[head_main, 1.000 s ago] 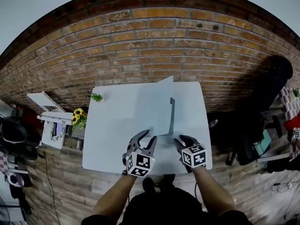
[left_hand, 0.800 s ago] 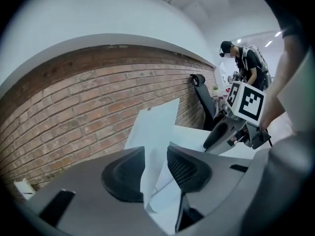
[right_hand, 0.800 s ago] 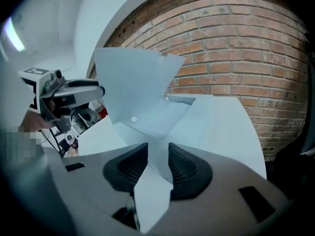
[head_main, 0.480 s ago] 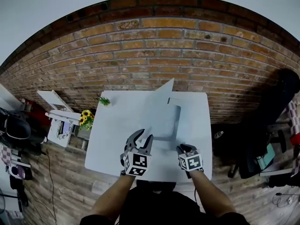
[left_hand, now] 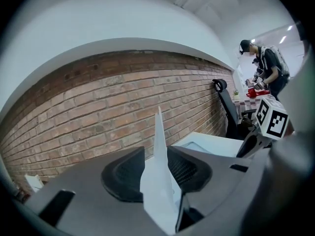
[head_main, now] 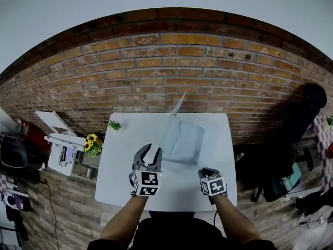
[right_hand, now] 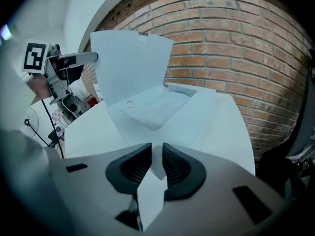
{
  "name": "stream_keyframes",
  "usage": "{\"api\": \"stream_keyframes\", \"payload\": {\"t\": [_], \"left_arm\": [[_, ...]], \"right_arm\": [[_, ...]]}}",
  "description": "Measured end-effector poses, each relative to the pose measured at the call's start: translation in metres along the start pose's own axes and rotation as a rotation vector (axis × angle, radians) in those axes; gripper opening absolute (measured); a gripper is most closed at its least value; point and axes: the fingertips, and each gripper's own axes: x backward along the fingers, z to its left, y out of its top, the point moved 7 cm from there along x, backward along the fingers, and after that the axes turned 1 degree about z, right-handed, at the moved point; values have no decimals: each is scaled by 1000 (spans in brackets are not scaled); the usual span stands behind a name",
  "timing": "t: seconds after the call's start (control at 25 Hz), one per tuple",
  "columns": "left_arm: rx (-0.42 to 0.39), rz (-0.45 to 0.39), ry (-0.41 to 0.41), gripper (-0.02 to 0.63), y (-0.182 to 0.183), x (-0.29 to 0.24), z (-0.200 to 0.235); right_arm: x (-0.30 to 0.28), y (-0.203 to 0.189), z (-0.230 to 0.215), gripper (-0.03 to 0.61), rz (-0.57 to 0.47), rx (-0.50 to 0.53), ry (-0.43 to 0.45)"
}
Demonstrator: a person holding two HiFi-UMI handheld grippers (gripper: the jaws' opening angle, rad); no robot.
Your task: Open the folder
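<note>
A white folder (head_main: 186, 142) lies on the white table (head_main: 119, 171). Its front cover (head_main: 176, 111) stands lifted, nearly upright. My left gripper (head_main: 149, 154) is shut on the cover's near edge. In the left gripper view that sheet (left_hand: 160, 181) runs edge-on between the pads of the left gripper (left_hand: 157, 149). In the right gripper view the raised cover (right_hand: 130, 63) stands over the folder's back sheet (right_hand: 160, 107). My right gripper (right_hand: 157, 149) points down at the folder's near corner (right_hand: 156, 168). Its jaws are closing with that corner between them, and a narrow gap still shows.
A brick wall rises behind the table. Yellow flowers (head_main: 92, 139), a small green plant (head_main: 114, 125) and a white cart (head_main: 57, 150) stand at the left. At the right is a black chair (head_main: 307, 119). A person (left_hand: 263, 68) stands far off.
My left gripper has risen and carried the cover from a slant to nearly upright. My right gripper has sunk a little toward the table, and its jaws have narrowed around the folder's corner.
</note>
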Motion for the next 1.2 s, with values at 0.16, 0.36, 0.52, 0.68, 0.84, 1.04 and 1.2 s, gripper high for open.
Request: {"api": "stream_keyframes", "payload": {"t": [0.16,0.36,0.52,0.68,0.84,1.04,1.2], "left_arm": [[18,32,19,156,-10,-6,25],[66,67,22,104,-33,-11,40],[117,81,31,58,-48,-9,51],[143,100,48,57,-59,-11,61],[190,145,76,60,-76,-15,76],[257,179,80,58,-103,-18,85],[276,197,80,54,-116,-10,89]], "right_arm": [[0,3,0,83,15,-5,-32],[-1,4,1,78,23,-5,-53],[0,5,1,77,28,-1,-62],[0,4,1,77,38,5,-72],[-1,5,3,77,47,11,-82],[0,5,3,77,45,1,-96],[1,5,1,77,45,-10,-107]]}}
